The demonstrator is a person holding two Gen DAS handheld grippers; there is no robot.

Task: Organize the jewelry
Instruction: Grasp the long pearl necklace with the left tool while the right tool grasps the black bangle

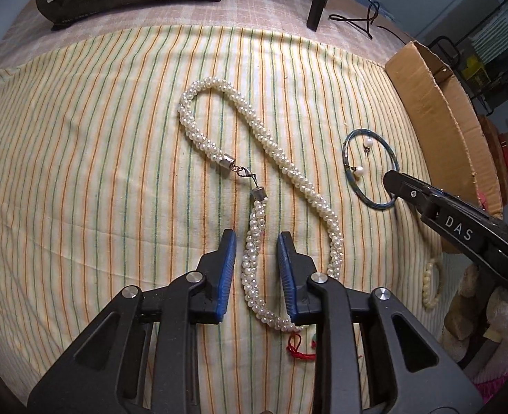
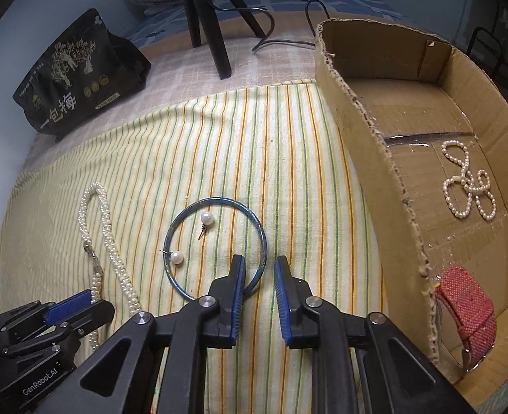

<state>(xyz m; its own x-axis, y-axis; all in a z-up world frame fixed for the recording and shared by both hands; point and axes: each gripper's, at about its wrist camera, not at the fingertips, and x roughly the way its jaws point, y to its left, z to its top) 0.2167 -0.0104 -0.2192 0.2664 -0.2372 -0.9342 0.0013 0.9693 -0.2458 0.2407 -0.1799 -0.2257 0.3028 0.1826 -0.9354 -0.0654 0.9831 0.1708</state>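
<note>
**Straddling the pearl rope, both tools agape**

Lying in a long loop on the striped cloth [image 1: 98, 138], the twisted pearl necklace [image 1: 281, 162] has its clasp [image 1: 243, 172] near the middle, and one strand runs between the blue pads of the left tool [image 1: 256, 238], whose jaws stand apart on either side without pinching it. To the right, well apart from the necklace, the blue bangle [image 2: 216, 248] rings two pearl earrings [image 2: 206, 219]. The right tool [image 2: 257, 265] hovers with jaws apart, the bangle's near-right edge passing between its pads. Just right of the bangle rises the torn cardboard wall of the box [image 2: 368, 158], leaving a narrow strip of cloth beside it. Inside the box lie a thin pearl strand [image 2: 468, 189] and a red woven band [image 2: 468, 310]. Wide bare cloth stretches left and toward the black snack bag [image 2: 78, 79] at the far edge
</note>
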